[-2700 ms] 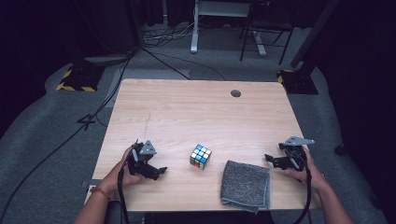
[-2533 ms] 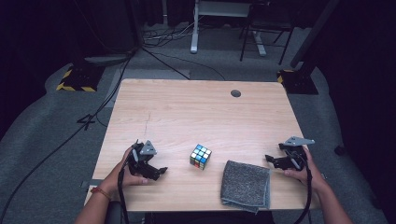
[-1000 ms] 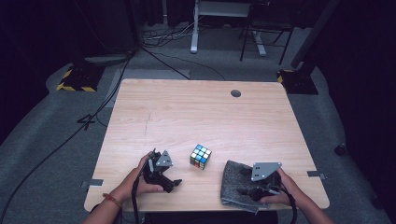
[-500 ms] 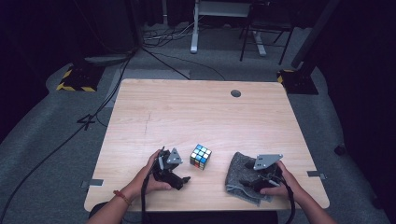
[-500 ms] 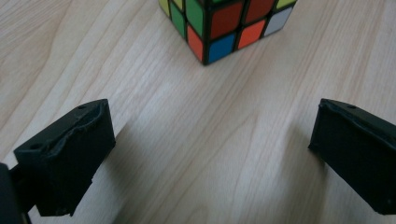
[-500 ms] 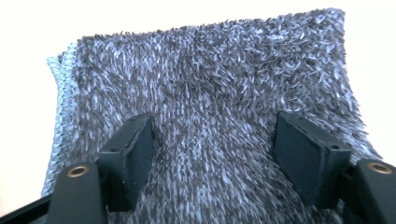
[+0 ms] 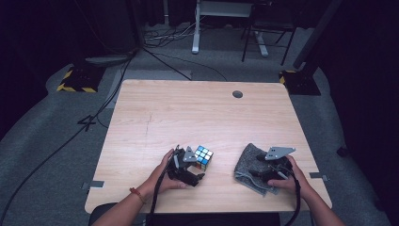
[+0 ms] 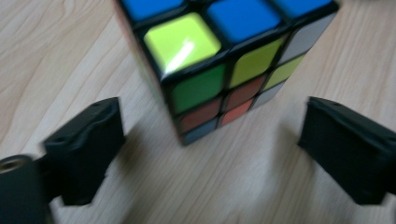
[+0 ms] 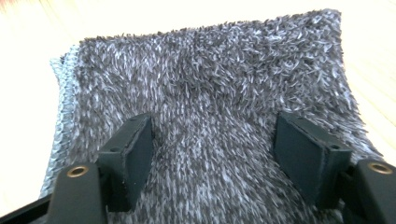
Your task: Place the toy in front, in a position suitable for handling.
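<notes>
A colour-scrambled puzzle cube (image 7: pixel 204 156) stands on the wooden table (image 7: pixel 188 108) near its front edge. My left gripper (image 7: pixel 196 168) is right beside it on the near left. In the left gripper view the cube (image 8: pixel 219 60) sits just ahead of the open gripper (image 8: pixel 210 140); its jaws have just been closing and touch nothing. A shaggy grey cloth (image 7: pixel 247 160) lies bunched to the right of the cube. My right gripper (image 7: pixel 253 173) rests on the cloth (image 9: pixel 210 79). Its jaws (image 9: pixel 215 144) are sunk into the pile, spread wide, having just opened a little further.
A round cable hole (image 7: pixel 237 94) is at the table's far side. Bare wood stretches behind the cube and cloth. Both hands work close to the front edge. Cables, desk legs and a yellow-black striped base (image 7: pixel 75 77) are on the dark floor beyond.
Both hands have moved inward from the table's sides. The left gripper has closed in on the cube. The right gripper has come onto the cloth, which is now bunched up.
</notes>
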`<state>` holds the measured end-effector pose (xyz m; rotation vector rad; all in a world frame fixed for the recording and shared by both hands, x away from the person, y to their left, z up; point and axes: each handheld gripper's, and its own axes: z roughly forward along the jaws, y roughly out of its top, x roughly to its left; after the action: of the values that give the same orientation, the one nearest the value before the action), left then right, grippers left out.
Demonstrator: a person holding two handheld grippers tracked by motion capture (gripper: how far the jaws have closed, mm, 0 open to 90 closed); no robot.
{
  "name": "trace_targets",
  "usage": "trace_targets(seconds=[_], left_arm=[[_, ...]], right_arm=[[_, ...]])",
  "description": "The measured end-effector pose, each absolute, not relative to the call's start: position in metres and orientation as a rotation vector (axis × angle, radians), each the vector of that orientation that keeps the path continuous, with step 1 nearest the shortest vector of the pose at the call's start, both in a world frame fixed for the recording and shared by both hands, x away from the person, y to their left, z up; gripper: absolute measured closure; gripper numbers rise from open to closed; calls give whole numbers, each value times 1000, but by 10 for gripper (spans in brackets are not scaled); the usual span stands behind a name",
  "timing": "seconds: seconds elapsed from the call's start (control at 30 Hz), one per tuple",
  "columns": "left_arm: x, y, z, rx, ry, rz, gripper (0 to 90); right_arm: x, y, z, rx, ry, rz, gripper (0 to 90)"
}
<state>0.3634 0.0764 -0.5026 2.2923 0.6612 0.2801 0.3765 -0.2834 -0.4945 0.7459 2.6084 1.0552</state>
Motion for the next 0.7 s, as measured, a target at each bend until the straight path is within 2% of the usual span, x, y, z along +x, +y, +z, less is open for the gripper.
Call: trace_targets(seconds=[0.03, 0.07, 0.17, 0.33, 0.5, 0.6, 0.63, 0.7], left_arm=[[363, 74, -502, 2297, 658, 293, 182], [363, 74, -502, 2297, 658, 293, 154], [363, 65, -502, 2293, 653, 327, 154], [368, 56, -500, 2251, 651, 266, 155], [374, 49, -497, 2238, 644, 260, 164], [376, 47, -497, 2266, 596, 275, 208], [377, 47, -497, 2266, 578, 276, 269], [379, 51, -496, 2261, 544, 229, 312]], right_arm=[[376, -283, -495, 745, 2609, 1055, 289], [376, -283, -495, 745, 2609, 1055, 289], [376, -284, -495, 744, 2608, 1058, 289], [376, -284, -495, 742, 2606, 1065, 289], [377, -285, -495, 739, 2605, 1069, 288], [377, -285, -496, 737, 2604, 1070, 289], [377, -285, -496, 737, 2603, 1073, 289], [377, -285, -496, 737, 2602, 1076, 288]])
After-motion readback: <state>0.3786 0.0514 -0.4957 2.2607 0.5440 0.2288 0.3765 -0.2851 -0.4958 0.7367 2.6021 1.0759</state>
